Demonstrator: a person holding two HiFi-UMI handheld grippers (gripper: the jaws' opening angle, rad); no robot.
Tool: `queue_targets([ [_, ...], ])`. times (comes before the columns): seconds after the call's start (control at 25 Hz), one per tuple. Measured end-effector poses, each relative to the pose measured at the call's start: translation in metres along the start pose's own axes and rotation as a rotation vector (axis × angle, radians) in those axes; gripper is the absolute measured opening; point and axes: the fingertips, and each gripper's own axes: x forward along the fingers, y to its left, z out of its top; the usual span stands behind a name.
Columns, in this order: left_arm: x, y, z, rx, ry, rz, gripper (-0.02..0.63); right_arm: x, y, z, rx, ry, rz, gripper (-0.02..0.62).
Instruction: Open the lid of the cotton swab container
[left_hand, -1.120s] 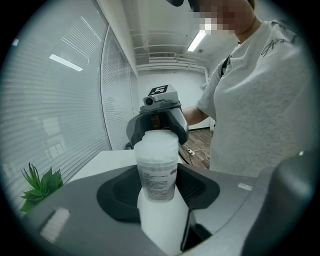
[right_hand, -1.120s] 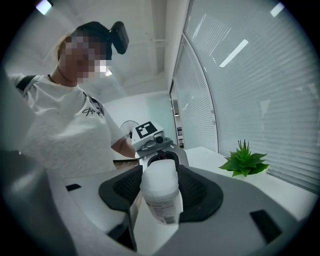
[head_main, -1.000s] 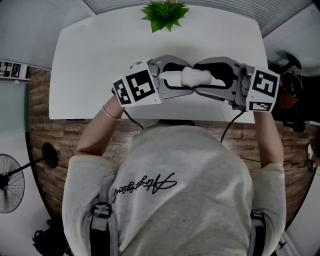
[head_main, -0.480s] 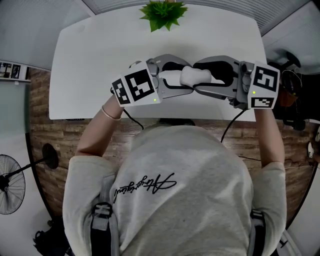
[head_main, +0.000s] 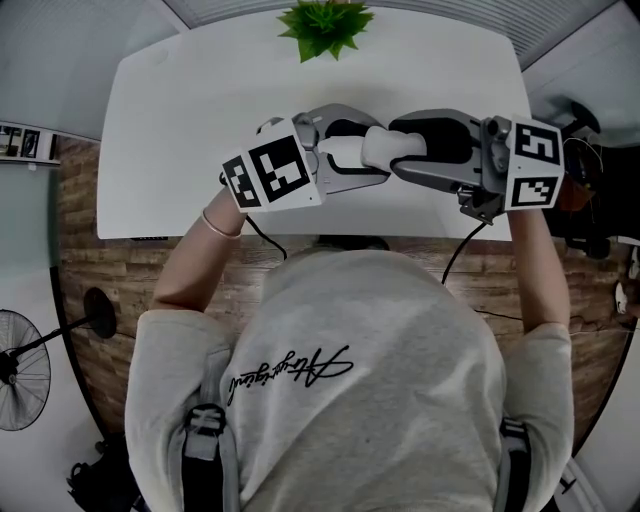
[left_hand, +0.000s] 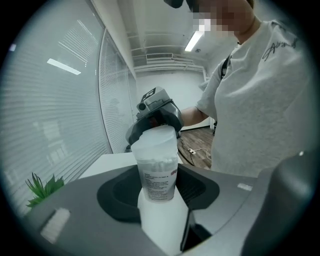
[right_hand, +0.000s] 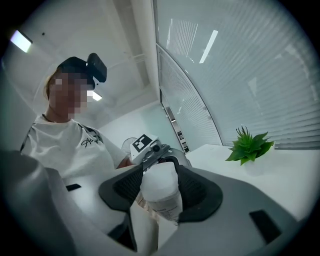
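Nearest, below both tongs in the head view, is the person's grey shirt (head_main: 350, 380), with bare forearms reaching up from it. A thin bracelet (head_main: 214, 224) circles the wrist behind the left tongs (head_main: 362, 158). A dark cable (head_main: 458, 252) hangs from the back of the right tongs (head_main: 402, 152).

The two tongs point at each other, tip to tip, with their marker cubes (head_main: 275, 172) on the outer ends. Between them the cotton swab container (head_main: 385, 148) lies on its side, held above the desk (head_main: 180, 120) and gripped from both ends.

The left tongs stand half closed around the container's labelled body, with pads pressing on either side. Seen along them, white swabs show through the clear wall. The lid (left_hand: 154, 142) sits on the far end, right at the tips of the right tongs.

The right tongs are likewise half closed on the container, their dark pads against its two sides. The left tongs' marker cube shows just past it.

The white desk lies under both tongs. Beyond them, at the desk's far edge and roughly in line with the gap between them, stands a small green plant (head_main: 328, 25). Out on the left tongs' side, well apart and off the desk, is a fan (head_main: 20, 375). Slatted blinds (right_hand: 260, 75) cover the windows beyond the desk.
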Motion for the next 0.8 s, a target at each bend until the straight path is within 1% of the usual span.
queue_targets([
  [0.16, 0.0, 0.001, -0.001, 0.0, 0.002, 0.003, 0.204, 0.0, -0.002, 0.002, 0.038, -0.025, 0.007, 0.224],
  [0.32, -0.001, 0.001, -0.002, -0.002, 0.005, 0.006, 0.204, 0.001, -0.002, 0.002, 0.031, -0.037, 0.003, 0.227],
  [0.44, -0.002, 0.003, -0.002, -0.012, -0.008, 0.014, 0.203, 0.001, -0.004, 0.004, 0.026, -0.05, -0.009, 0.227],
  [0.56, -0.003, 0.005, -0.002, -0.025, -0.024, 0.021, 0.202, 0.002, -0.006, 0.007, 0.007, -0.061, -0.033, 0.23],
  [0.68, -0.004, 0.005, -0.004, -0.034, -0.016, 0.022, 0.202, 0.002, -0.006, 0.007, -0.042, -0.072, -0.065, 0.228],
  [0.8, -0.003, 0.004, -0.005, -0.044, -0.019, 0.012, 0.202, 0.0, -0.005, 0.011, -0.065, -0.092, -0.079, 0.219],
])
